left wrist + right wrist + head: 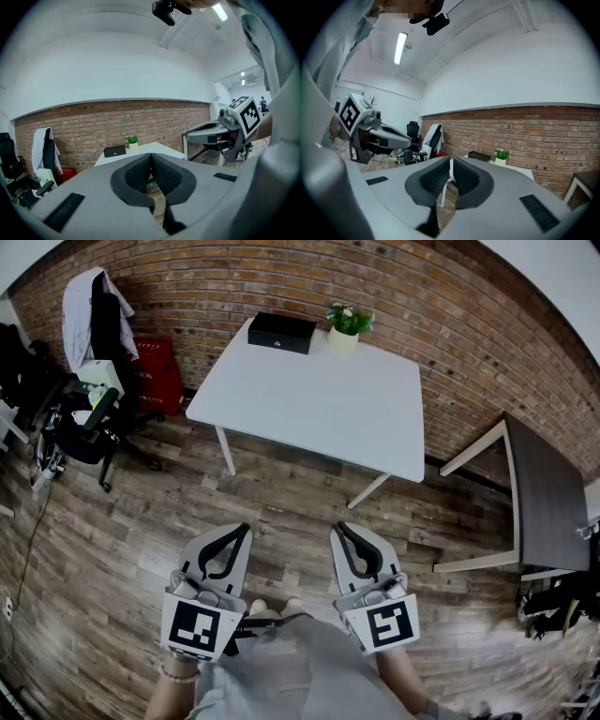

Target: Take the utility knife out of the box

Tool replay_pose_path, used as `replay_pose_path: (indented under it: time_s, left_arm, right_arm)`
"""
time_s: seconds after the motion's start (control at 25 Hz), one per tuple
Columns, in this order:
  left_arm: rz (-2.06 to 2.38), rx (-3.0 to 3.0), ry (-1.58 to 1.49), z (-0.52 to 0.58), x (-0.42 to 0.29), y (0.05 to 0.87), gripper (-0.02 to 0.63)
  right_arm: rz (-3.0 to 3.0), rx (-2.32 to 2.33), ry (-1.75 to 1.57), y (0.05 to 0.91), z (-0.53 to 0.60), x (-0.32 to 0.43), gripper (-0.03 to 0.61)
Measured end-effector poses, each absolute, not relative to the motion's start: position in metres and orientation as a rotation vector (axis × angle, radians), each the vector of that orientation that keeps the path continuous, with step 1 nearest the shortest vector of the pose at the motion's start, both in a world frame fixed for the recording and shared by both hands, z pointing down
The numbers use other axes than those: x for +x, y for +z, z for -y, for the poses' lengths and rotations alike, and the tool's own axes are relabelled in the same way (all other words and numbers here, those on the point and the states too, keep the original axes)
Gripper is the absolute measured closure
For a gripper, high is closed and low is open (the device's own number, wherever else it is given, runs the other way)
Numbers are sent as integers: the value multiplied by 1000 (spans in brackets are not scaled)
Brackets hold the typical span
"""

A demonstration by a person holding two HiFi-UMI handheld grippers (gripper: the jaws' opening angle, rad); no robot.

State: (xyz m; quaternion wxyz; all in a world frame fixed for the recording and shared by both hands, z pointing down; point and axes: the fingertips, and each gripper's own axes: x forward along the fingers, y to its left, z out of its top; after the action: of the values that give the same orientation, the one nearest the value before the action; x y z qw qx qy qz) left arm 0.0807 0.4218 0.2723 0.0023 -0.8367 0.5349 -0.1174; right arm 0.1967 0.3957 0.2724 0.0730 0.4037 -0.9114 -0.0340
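Note:
A closed black box (281, 332) lies on the far left corner of a white table (319, 409); it also shows as a small black box (115, 151) in the left gripper view and as a black box (479, 156) in the right gripper view. No utility knife is visible. My left gripper (246, 528) and right gripper (339, 527) hover side by side over the wooden floor, well short of the table. Both are shut with nothing between the jaws, the tips touching in the left gripper (151, 154) and right gripper (451, 160) views.
A small potted plant (348, 325) stands beside the box at the brick wall. An office chair (89, 423) with a white coat and a red crate (157, 376) stand left of the table. A dark table (544, 498) stands at the right.

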Motion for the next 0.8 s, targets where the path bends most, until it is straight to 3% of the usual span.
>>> replay_pose_path:
  time_s: [0.8]
  left_arm:
    - [-1704,-2612,-352,-415,73,270,597]
  right_arm:
    - [2721,1173,-59,275,-390,192,525]
